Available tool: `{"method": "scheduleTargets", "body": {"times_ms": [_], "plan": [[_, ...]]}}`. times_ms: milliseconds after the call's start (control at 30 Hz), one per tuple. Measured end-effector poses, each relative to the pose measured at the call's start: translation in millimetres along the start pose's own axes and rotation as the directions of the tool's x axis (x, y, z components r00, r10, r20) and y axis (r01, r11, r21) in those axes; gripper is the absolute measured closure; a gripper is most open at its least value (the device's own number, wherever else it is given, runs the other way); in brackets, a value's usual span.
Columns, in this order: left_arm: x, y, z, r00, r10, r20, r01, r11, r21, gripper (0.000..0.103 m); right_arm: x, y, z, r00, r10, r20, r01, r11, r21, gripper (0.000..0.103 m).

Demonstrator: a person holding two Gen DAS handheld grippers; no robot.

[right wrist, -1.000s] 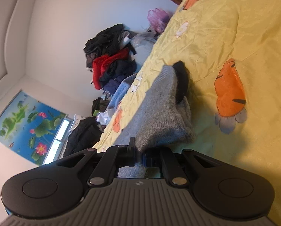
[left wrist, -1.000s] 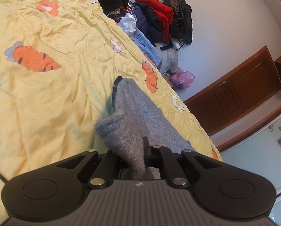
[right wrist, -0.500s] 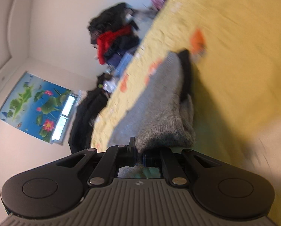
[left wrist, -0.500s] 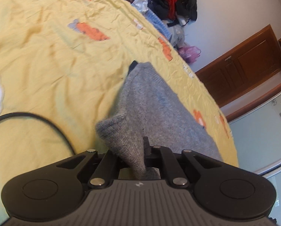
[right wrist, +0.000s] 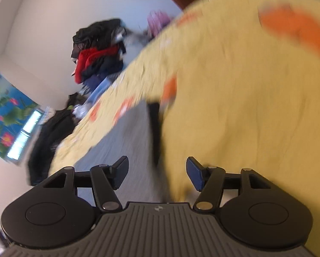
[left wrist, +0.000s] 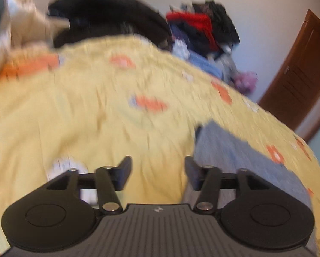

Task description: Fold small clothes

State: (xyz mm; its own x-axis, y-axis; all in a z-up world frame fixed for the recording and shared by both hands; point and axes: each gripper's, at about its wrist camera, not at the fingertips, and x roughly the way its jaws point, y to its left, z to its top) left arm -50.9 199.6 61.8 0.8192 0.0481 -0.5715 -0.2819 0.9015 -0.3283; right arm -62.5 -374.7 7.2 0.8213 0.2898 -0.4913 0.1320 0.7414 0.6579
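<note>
1. Left gripper (left wrist: 157, 171): jaws spread wide, nothing between them; only the yellow bedsheet (left wrist: 95, 117) shows in the gap.
2. Right gripper (right wrist: 157, 174): jaws likewise spread wide and holding nothing.
3. Grey knitted garment (left wrist: 235, 158): lies flat on the bedsheet, just ahead and to the right of the left gripper's right finger (left wrist: 192, 172). In the right wrist view the garment (right wrist: 125, 141) lies ahead of the gap and the left finger (right wrist: 120, 174), its dark edge (right wrist: 155, 132) running forward from the gap.
4. Clothes pile (left wrist: 205, 30): red, black and blue items heaped far ahead of both grippers, beyond the bed's edge, against the wall.
5. Both views are motion-blurred; fine detail cannot be read.
</note>
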Motion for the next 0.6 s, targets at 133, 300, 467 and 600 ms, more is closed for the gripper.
{"method": "scheduleTargets", "body": {"times_ms": [133,300,467,600], "plan": [[41,-58,34,0.996,0.003,0.089,-0.021,0.978,0.209,0.037,55,35,51,1.0,-0.006,0.005,0.007,0.967,-0.254,0.035],[142,-128,42,0.997,0.0,-0.082,0.033,0.915,0.401,0.037,166,71,86,0.982,-0.072,-0.175,-0.006,0.911,-0.412,0.035],[205,-155,25,0.984,0.036,-0.176,0.054,0.876,0.479,0.037,224,75,92,0.956,-0.174,-0.235,0.046,0.883,-0.467,0.033],[217,-160,21,0.983,0.02,-0.184,0.077,0.86,0.504,0.045,229,85,82,0.952,-0.148,-0.267,-0.01,0.859,-0.512,0.072]]}}
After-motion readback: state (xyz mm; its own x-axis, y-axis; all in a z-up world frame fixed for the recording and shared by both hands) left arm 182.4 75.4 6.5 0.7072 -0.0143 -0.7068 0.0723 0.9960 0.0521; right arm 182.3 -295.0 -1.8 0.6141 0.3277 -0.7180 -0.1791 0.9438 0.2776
